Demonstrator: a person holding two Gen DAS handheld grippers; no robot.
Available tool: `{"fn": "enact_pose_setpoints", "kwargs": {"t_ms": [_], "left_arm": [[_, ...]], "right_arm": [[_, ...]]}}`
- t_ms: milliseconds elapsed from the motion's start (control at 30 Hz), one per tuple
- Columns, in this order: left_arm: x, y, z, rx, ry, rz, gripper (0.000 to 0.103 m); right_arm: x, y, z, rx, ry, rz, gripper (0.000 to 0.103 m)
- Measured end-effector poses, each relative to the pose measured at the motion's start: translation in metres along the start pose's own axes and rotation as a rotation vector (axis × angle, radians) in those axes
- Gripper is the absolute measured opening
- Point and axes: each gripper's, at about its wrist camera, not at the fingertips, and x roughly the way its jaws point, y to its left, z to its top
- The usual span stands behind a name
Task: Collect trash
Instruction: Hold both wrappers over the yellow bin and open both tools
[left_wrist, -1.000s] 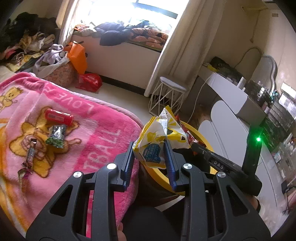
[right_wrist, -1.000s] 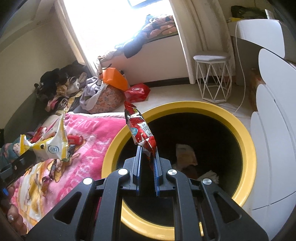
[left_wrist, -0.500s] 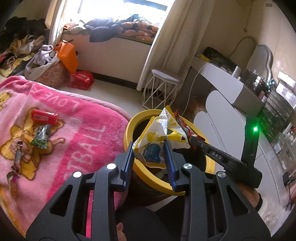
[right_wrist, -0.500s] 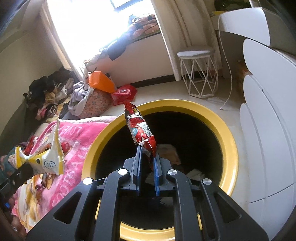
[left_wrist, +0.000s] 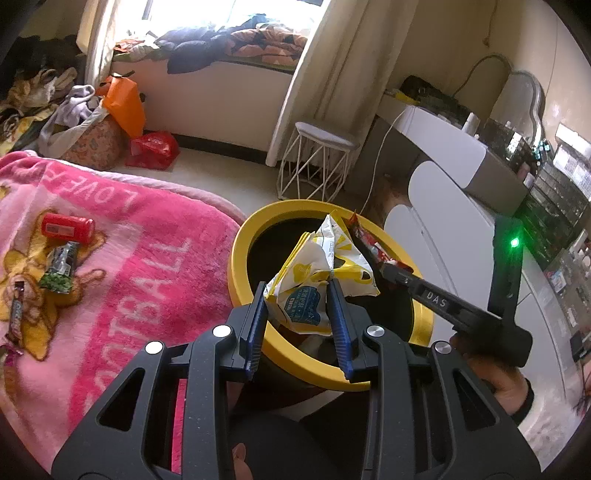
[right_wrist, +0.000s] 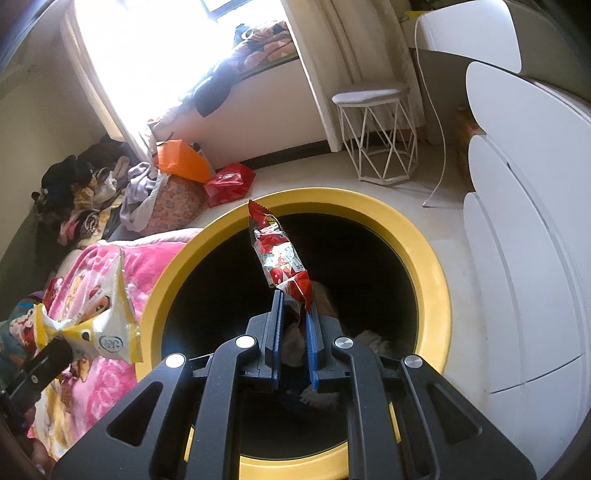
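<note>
Left wrist view, far left: pink blanket with white lettering and a cartoon bear print. Lying on it, well apart from the bin: a red cylindrical container on its side, a green-and-silver wrapper just below it, and a dark candy-bar wrapper near the left edge. Behind the blanket, on the floor by the window ledge: an orange bag and a red plastic bag. Centre: yellow-rimmed bin with a dark interior, touching the blanket's edge. Left gripper has its blue pads pinching a crumpled yellow-and-white snack bag; the bag stands up from the jaws directly over the bin opening. Behind the bin: white wire-frame stool. Right of centre: right gripper reaches in from the right, jaws pressed nearly together on a red snack wrapper, which sits just beside the yellow bag, also over the bin. A hand grips the handle, green light lit above it. Far right: white rounded cabinet fronts. Right wrist view confirms it: red wrapper clamped at its lower end and rising upright over the bin mouth, pale crumpled trash visible at the bin bottom.
</note>
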Motion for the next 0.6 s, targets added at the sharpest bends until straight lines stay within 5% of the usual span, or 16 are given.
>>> {"fn": "enact_pose_setpoints", "kwargs": {"t_ms": [400,600], "left_arm": [[0.02,-0.006,0.001,0.005,0.04,0.001,0.026],[0.028,-0.008,0.006,-0.009,0.042,-0.007,0.032]], "right_arm": [[0.0,-0.005,-0.001,-0.001,-0.009,-0.008,0.012],[-0.003,-0.01,-0.001,0.016,-0.029,-0.01,0.026]]}}
